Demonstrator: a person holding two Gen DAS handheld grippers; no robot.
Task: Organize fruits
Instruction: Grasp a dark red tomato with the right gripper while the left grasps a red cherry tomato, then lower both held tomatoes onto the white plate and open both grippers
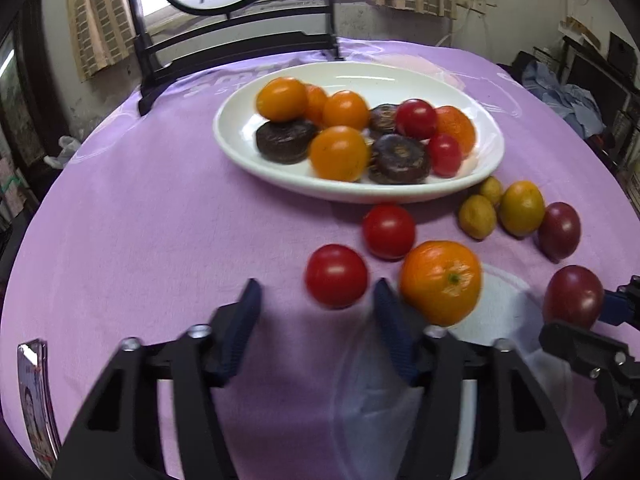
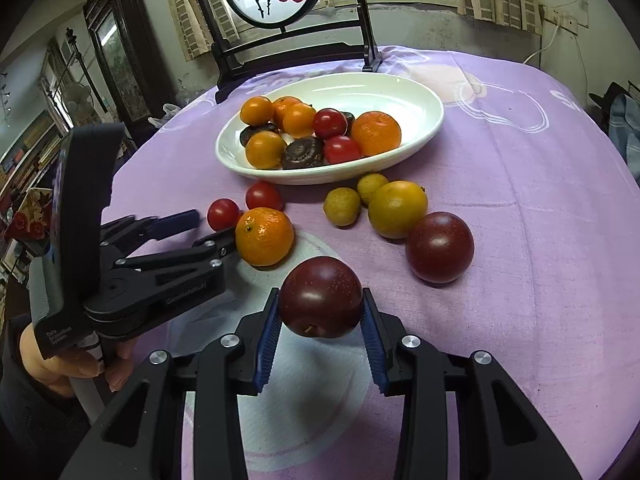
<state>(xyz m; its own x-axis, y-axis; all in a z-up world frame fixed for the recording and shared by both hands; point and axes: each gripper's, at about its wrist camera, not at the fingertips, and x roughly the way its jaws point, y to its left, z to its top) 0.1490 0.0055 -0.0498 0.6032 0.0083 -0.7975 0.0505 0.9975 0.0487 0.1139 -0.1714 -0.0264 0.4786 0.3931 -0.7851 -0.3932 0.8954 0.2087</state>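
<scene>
My left gripper (image 1: 318,292) (image 2: 214,225) is open, with a red cherry tomato (image 1: 336,276) (image 2: 223,214) between its fingertips on the purple cloth. Its right finger is close to the tomato and its left finger stands apart. An orange (image 1: 442,282) (image 2: 264,236) lies just right of that gripper. My right gripper (image 2: 320,308) (image 1: 580,316) is shut on a dark red plum (image 2: 321,296) (image 1: 574,296), held a little above the cloth. A white oval plate (image 1: 400,76) (image 2: 380,92) farther back holds oranges, tomatoes and dark round pieces.
Loose on the cloth: a second tomato (image 1: 389,231) (image 2: 264,196), another plum (image 1: 559,230) (image 2: 439,247), a yellow citrus (image 1: 522,208) (image 2: 397,209) and small yellow-green fruits (image 1: 477,216) (image 2: 342,206). A dark wooden screen stand (image 1: 236,52) (image 2: 292,52) rises behind the plate. A person's hand (image 2: 68,364) holds the left gripper.
</scene>
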